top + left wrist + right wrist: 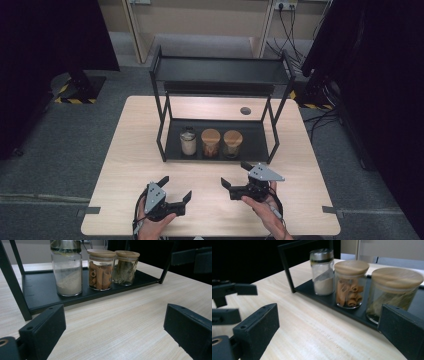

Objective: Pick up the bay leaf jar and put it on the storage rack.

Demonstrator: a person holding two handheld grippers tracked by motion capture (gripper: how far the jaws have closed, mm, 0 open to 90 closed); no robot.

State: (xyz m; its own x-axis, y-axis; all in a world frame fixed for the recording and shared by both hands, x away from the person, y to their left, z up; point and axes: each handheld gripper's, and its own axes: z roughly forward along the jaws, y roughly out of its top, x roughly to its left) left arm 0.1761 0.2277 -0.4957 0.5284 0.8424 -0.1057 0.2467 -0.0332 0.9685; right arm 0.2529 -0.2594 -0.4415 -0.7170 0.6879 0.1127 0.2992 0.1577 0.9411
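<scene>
Right claw (237, 175) is spread wide with nothing in it, angled toward the black rack (172, 153), so it looks lined up for the bay-leaf jar (232, 143) at the right end of the rack's bottom shelf. Left claw (176, 189) sits wide and empty on the worktop (125, 165) out front, probably just waiting.

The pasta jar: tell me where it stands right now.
In the high view the pasta jar stands in the middle of the row on the rack's bottom shelf, between the white powder jar on its left and the dried-leaf jar on its right.
</scene>
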